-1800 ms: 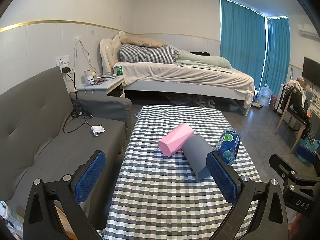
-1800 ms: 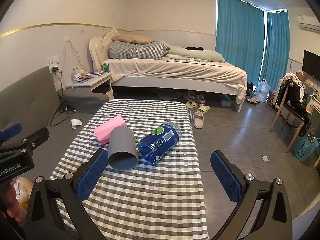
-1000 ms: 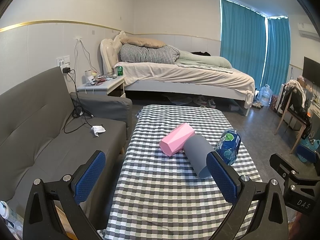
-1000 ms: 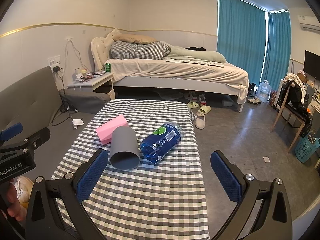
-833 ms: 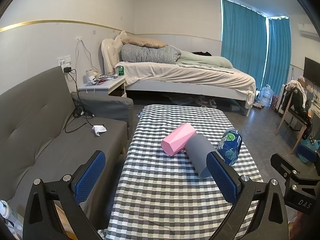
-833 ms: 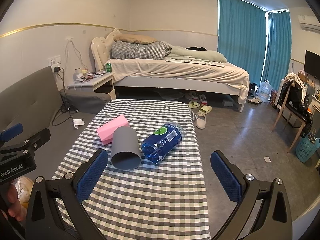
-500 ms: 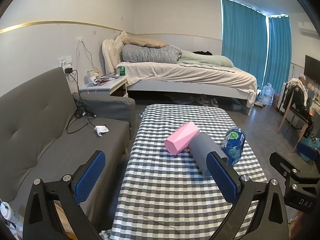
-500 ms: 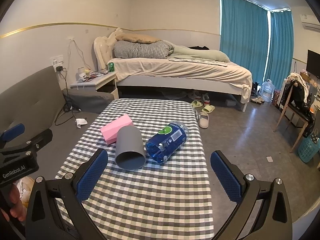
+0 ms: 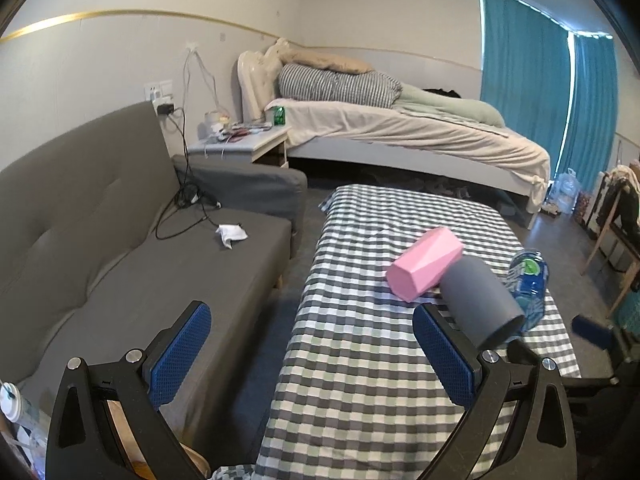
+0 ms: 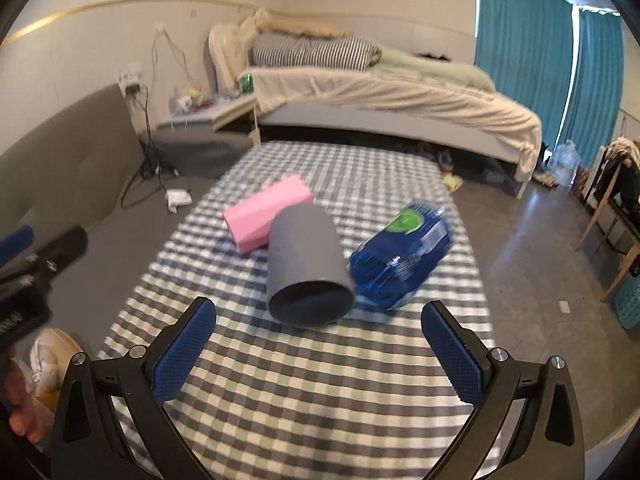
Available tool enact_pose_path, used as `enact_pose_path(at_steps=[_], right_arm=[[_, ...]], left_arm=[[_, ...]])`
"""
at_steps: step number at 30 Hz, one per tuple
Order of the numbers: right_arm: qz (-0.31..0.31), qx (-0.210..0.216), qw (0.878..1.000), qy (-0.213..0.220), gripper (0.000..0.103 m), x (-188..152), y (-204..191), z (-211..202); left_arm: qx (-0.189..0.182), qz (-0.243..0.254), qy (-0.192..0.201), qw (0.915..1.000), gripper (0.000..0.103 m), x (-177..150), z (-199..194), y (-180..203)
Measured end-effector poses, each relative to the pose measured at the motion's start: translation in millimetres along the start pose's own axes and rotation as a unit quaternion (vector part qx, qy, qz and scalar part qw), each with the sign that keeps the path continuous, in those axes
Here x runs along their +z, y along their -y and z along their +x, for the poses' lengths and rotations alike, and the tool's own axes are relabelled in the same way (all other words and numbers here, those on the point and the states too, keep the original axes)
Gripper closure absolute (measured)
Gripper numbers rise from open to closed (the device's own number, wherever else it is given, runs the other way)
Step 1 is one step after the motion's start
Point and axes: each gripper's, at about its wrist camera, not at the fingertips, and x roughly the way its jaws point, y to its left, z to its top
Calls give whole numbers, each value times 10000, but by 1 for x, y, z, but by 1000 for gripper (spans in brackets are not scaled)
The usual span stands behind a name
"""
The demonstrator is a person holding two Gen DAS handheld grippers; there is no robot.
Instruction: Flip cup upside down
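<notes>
Grey cup (image 10: 306, 260) lies sideways, open mouth facing camera.

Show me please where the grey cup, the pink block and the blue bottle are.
grey cup (image 10: 306, 248): right wrist view, on its side wall.
pink block (image 10: 264, 210): right wrist view, on its top face.
blue bottle (image 10: 400, 256): right wrist view, on its blue body.

The right gripper (image 10: 318, 344) now sits much nearer the grey cup (image 10: 306, 264), which looms larger between its jaws; the left gripper (image 9: 312, 354) seems, through blur, slightly advanced along the desk (image 9: 360, 380).
</notes>
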Motion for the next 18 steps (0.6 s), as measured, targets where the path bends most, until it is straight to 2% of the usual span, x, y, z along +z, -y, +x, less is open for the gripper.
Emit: enact_pose_path(at_steps=[2, 8, 13, 18], right_arm=[[17, 7, 9999, -144, 2, -1, -1, 17], [229, 99, 9985, -489, 18, -2, -2, 64], [303, 85, 9978, -592, 28, -3, 0, 77], [262, 126, 9977, -617, 29, -3, 0, 75]], left_arm=[[13, 3, -48, 10000, 0, 0, 8, 1], [23, 114, -179, 9998, 0, -6, 27, 11], [51, 287, -321, 9991, 0, -12, 41, 16], [81, 202, -428, 9988, 0, -11, 46, 14]])
